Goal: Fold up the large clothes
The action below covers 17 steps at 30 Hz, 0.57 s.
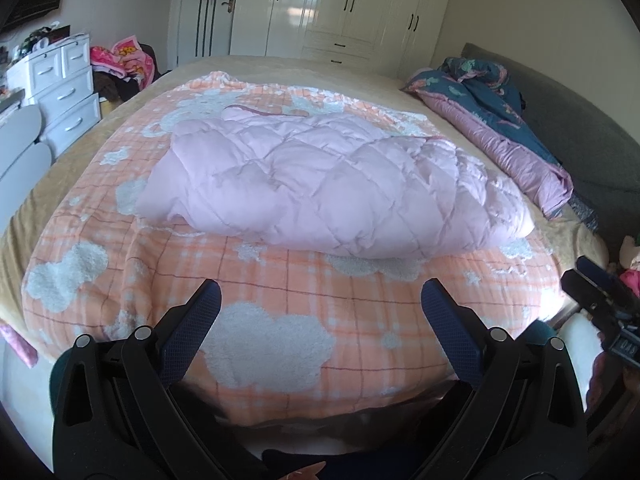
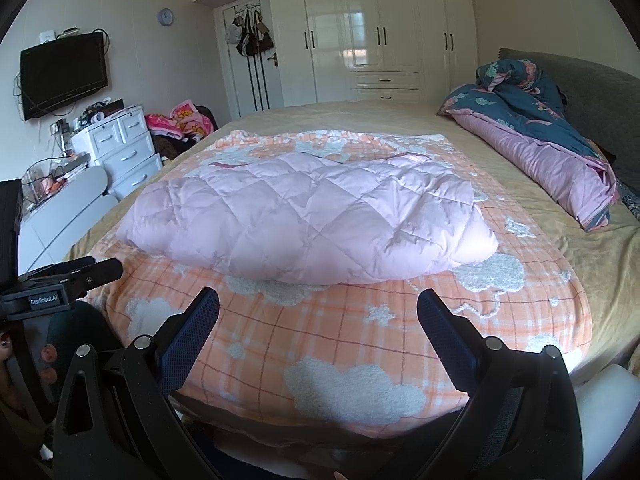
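A pale pink quilted padded garment [image 1: 328,184] lies folded in a thick bundle on an orange plaid blanket with white clouds [image 1: 280,320], spread over the bed. It also shows in the right wrist view [image 2: 312,216] on the same blanket [image 2: 340,340]. My left gripper [image 1: 320,292] is open and empty, held above the blanket's near edge, short of the garment. My right gripper [image 2: 318,300] is open and empty in the same way. Each gripper shows at the edge of the other's view: the right one [image 1: 600,300], the left one [image 2: 80,276].
A rolled blue-and-pink duvet [image 2: 552,148] lies along the grey headboard [image 2: 592,92] at the right. White drawers [image 2: 124,152] and a clothes pile [image 2: 180,120] stand left of the bed. White wardrobes [image 2: 380,32] fill the far wall; a TV [image 2: 64,72] hangs at left.
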Available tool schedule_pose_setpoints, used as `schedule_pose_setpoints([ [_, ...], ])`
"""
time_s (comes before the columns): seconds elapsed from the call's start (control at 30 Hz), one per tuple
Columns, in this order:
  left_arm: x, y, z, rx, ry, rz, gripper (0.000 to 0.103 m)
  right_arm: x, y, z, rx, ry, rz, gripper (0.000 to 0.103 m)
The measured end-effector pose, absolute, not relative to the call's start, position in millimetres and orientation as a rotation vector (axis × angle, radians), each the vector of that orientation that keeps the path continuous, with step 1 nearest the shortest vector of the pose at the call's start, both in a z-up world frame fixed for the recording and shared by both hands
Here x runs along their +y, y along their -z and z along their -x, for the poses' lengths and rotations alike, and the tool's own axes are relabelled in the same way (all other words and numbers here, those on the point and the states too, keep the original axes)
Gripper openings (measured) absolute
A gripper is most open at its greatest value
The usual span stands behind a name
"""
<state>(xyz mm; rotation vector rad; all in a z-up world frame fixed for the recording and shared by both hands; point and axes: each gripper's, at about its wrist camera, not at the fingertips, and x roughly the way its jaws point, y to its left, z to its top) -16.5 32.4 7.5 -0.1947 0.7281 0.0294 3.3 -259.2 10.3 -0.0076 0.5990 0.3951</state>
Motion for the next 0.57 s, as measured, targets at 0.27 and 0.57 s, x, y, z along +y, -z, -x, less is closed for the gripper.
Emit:
schedule_pose_setpoints([
  [0.27, 46.8, 4.0, 0.5, 0.783, -0.102, 0.200, 0.094, -292.0, -2.6, -16.9, 0.598, -0.270, -0.030, 0.099],
  [0.57, 179.0, 3.0, -40.0, 0.784, -0.350, 0.313, 0.094, -505.0, 52.5, -44.5, 0.659, 0.319, -0.261, 0.099],
])
